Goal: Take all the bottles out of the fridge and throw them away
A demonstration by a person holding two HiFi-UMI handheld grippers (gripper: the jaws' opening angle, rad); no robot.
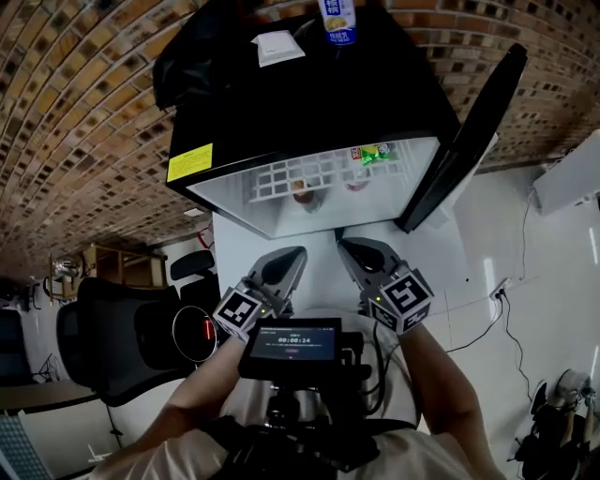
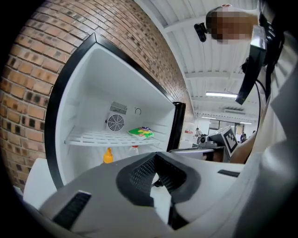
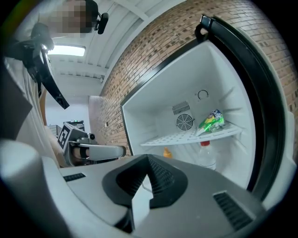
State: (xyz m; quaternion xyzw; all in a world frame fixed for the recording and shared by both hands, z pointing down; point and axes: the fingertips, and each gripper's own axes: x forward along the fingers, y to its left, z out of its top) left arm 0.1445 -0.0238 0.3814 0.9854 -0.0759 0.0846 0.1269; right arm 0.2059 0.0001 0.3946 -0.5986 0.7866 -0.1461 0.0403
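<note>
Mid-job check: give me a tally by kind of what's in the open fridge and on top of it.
Bottles under the shelf in the fridge: 2, an orange-topped bottle and a clear red-capped bottle
Bottles on top of the fridge: 1, a blue-labelled bottle
Snack packets on the shelf: 1, a green and yellow packet
Cards on top: 1, a white card
Total: 5

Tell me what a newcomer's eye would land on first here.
The open mini fridge dominates, its door swung wide to the right. A green snack packet lies on its wire shelf, with an orange-topped bottle and a red-capped clear bottle below. The left hand-held gripper and right hand-held gripper hover shut and empty before it.
</note>
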